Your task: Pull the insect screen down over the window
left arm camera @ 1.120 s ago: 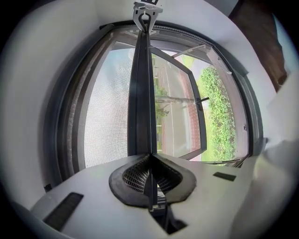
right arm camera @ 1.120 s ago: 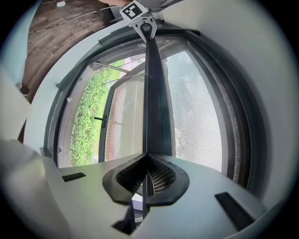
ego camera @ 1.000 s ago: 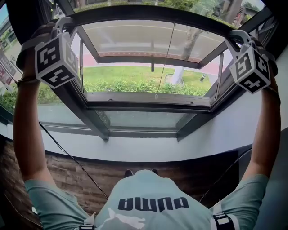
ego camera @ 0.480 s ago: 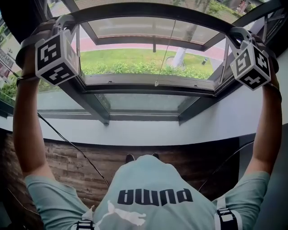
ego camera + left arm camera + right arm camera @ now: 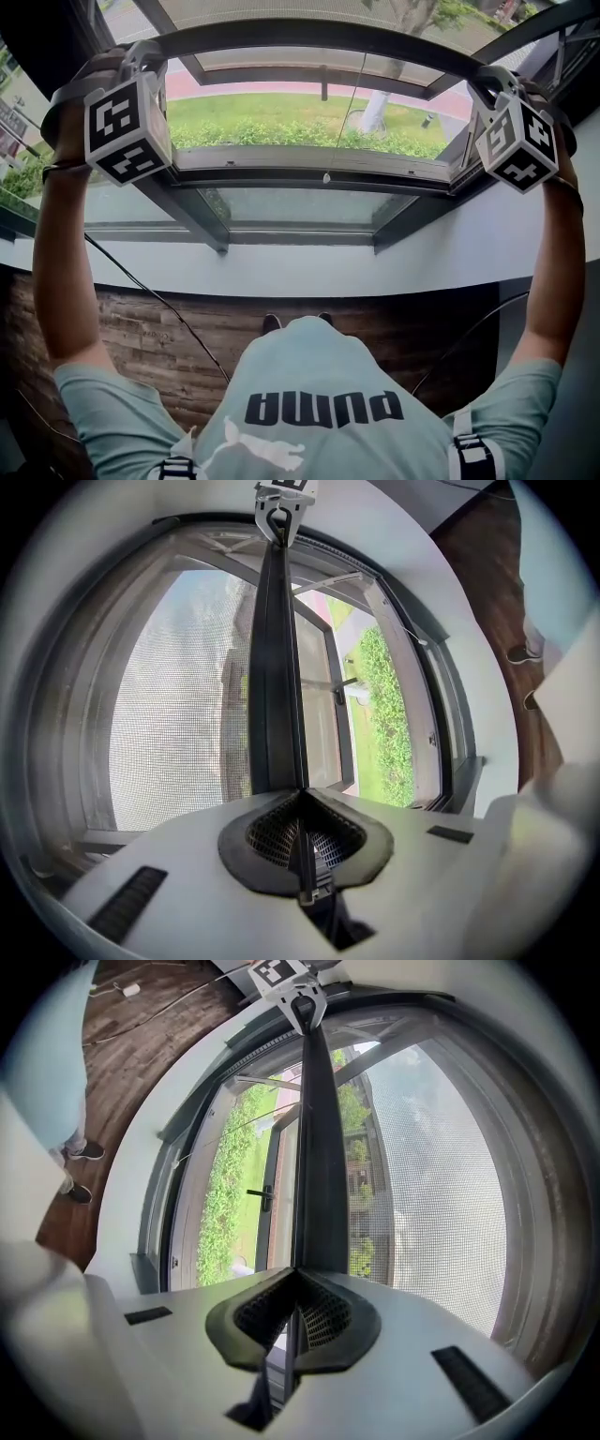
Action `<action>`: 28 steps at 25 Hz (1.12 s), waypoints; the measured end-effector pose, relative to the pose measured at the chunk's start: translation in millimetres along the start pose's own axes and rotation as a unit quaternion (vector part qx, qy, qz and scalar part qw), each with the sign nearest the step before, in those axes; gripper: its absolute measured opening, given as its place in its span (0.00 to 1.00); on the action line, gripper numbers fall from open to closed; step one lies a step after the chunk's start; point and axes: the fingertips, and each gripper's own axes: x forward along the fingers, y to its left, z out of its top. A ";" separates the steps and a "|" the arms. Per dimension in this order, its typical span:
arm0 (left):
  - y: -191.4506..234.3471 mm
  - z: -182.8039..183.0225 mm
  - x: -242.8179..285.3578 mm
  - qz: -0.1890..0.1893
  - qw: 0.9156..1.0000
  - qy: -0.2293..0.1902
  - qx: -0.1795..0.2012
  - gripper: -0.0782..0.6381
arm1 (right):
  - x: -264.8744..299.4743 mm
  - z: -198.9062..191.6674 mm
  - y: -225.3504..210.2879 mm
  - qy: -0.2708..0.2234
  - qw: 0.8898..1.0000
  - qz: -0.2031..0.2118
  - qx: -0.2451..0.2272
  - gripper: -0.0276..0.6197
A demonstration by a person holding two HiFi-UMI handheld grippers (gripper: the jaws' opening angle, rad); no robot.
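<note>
Dark pull bar (image 5: 309, 31): the bottom rail of the insect screen, spanning the top of the open window and held near both ends.
Mesh (image 5: 169, 714): grey screen is seen stretched above the bar; the opening below it, down to the lower window frame (image 5: 281, 234), is not yet covered.
Left gripper (image 5: 302, 794): the jaws are closed on the bar, which is pinched edge-on between the pads.
Right gripper (image 5: 298, 1274): the jaws are likewise clamped on the bar, toward its other end.
Pull cord (image 5: 342, 122): a thin cord hangs from the bar's middle, untouched by either gripper.
Stage: the pull is judged under way, with much of the opening left to cover.
Risk, racking: if one end is drawn lower than the other, the bar could be tilted in its side tracks and jammed.
Risk, slip: the rail is thin and gripped only by a narrow pinch — a jerk could let it be lost, and a sprung screen would likely run back up.
Risk, cord: the loose cord could be trapped under the bar at the frame.
</note>
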 end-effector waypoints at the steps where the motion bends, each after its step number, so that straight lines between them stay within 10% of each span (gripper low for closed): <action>1: -4.3 0.4 1.4 -0.005 1.000 0.000 0.001 0.15 | 1.6 0.1 4.0 0.001 1.000 0.005 -0.001 0.07; 28: -181.9 22.1 65.6 -0.141 0.988 0.014 0.069 0.15 | 80.6 9.5 175.6 0.011 0.991 0.135 -0.012 0.07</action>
